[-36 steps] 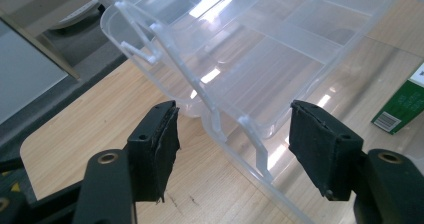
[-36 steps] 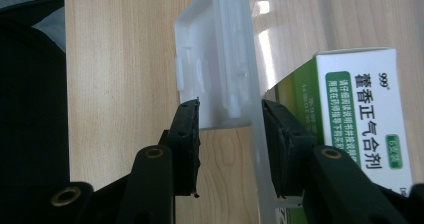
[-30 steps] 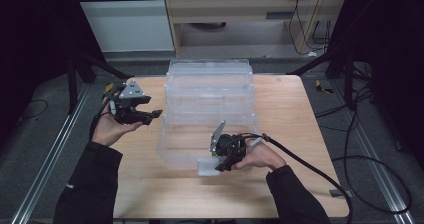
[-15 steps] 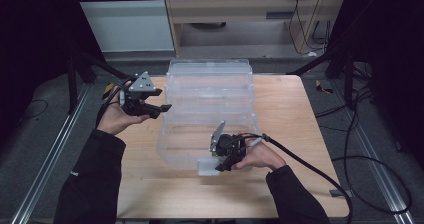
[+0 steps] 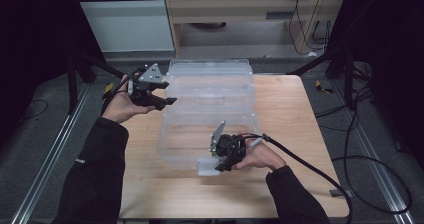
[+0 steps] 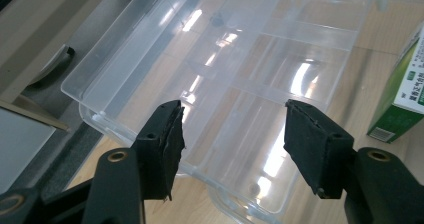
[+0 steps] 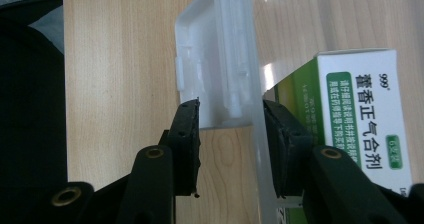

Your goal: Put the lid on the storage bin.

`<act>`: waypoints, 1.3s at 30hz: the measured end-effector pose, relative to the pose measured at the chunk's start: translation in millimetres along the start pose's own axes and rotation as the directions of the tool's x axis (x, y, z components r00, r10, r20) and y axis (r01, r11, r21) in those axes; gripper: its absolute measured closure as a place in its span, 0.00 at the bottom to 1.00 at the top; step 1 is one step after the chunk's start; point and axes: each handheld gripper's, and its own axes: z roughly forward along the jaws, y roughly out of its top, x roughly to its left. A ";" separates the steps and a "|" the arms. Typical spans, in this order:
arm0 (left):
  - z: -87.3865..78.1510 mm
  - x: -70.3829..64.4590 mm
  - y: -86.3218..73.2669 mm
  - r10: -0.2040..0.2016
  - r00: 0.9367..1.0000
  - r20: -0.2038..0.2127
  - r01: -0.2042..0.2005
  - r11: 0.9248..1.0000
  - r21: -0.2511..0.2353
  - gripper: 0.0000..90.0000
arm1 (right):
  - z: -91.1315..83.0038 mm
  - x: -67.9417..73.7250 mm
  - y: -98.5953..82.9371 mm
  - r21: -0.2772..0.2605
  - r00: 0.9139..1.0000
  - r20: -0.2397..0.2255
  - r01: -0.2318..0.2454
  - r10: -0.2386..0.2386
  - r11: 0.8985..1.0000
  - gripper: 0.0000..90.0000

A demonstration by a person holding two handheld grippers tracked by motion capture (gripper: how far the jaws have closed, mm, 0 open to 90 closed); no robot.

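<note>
A clear plastic organiser box (image 5: 210, 101) lies open on the wooden table (image 5: 290, 114), its lid folded toward the back. My left gripper (image 5: 167, 101) hovers at the box's back left corner. In the left gripper view it (image 6: 230, 144) is open above the divided compartments (image 6: 240, 69), with nothing between the jaws. My right gripper (image 5: 220, 166) is at the box's front edge. The right gripper view has it (image 7: 230, 139) shut on the white latch (image 7: 215, 69) and the clear front wall. A green and white medicine carton (image 7: 360, 119) sits just behind that wall.
The carton (image 6: 402, 89) also stands at the right of the left gripper view. A thick black cable (image 5: 310, 164) trails from the right gripper across the table's front right. A wooden cabinet (image 5: 240, 14) stands behind the table, with more cables (image 5: 370, 129) on the floor to the right.
The left gripper has risen and moved back and right, from the table's left edge to the box's back left corner. The right gripper has stayed on the front latch.
</note>
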 end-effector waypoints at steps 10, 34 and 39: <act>10.9 6.8 12.9 0.054 0.998 0.038 -0.054 0.999 0.001 0.45 | -0.1 0.1 0.2 0.004 1.000 0.000 0.000 0.000 1.000 0.69; 48.0 16.7 37.5 0.181 0.976 0.120 -0.191 0.978 0.084 0.48 | -0.1 -0.3 0.1 0.003 1.000 -0.008 0.005 -0.005 1.000 0.69; 52.3 17.6 39.6 0.195 0.972 0.129 -0.207 0.974 0.088 0.51 | -0.1 -0.2 0.1 0.003 1.000 -0.007 0.004 -0.004 1.000 0.69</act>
